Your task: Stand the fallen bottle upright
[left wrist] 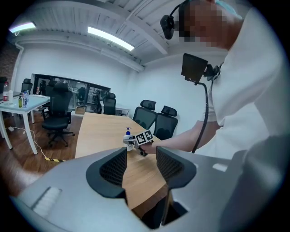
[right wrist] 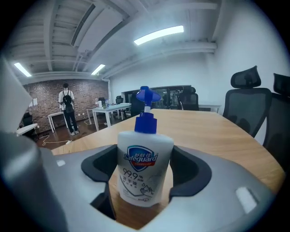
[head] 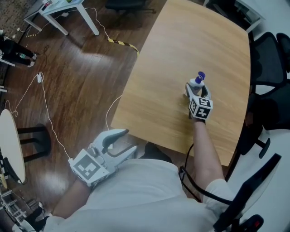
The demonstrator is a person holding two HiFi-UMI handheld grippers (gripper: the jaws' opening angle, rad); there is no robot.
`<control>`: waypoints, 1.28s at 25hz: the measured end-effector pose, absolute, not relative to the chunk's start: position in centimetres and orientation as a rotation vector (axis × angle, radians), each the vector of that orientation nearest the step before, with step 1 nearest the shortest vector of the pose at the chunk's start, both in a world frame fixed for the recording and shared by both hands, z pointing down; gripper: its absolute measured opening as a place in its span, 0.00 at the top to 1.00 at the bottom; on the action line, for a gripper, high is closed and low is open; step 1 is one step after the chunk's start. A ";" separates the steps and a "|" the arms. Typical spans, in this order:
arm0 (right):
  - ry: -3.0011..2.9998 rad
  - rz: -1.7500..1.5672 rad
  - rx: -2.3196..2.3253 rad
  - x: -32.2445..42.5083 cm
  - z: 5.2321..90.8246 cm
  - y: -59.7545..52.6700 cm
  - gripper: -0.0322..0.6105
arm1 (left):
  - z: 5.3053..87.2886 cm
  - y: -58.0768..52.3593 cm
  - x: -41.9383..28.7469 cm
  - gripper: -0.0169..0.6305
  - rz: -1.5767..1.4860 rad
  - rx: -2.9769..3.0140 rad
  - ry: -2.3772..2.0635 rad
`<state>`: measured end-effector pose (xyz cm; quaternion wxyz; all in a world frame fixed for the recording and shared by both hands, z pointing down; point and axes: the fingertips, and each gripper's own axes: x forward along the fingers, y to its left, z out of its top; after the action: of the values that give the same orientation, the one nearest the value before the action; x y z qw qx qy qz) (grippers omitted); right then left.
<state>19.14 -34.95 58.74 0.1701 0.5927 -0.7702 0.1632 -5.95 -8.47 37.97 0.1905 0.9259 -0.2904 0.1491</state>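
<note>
A white hand-soap bottle (head: 195, 83) with a blue pump stands upright on the light wooden table (head: 181, 41). My right gripper (head: 197, 91) is shut on the bottle, with a pad pressed against each side of its body (right wrist: 145, 156). The label faces the right gripper view, and the base rests on the wood. My left gripper (head: 129, 140) hangs open off the table's near edge, close to the person's body, with nothing between its jaws (left wrist: 141, 165). From the left gripper view the bottle (left wrist: 129, 137) and the right gripper's marker cube (left wrist: 145, 137) show further along the table.
Black office chairs (head: 267, 59) line the table's right side. A white desk (head: 63, 7) and a white cable (head: 45, 104) lie on the dark wooden floor to the left, with a round table (head: 9, 145) at the left edge. A person (right wrist: 68, 108) stands far off.
</note>
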 end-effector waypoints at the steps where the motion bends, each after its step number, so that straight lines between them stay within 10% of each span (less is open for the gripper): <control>1: -2.185 0.461 1.684 19.0 59.0 -34.6 0.39 | 38.0 -8.5 -6.0 0.67 0.424 2.603 -0.817; 32: -2.170 0.325 1.692 17.7 58.9 -24.8 0.37 | 36.9 -7.0 -5.4 0.67 0.473 2.734 -0.625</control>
<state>17.71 -24.76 58.94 0.1843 0.6003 -0.7696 0.1154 -5.43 -6.98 36.87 0.1481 0.9507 -0.2172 0.1644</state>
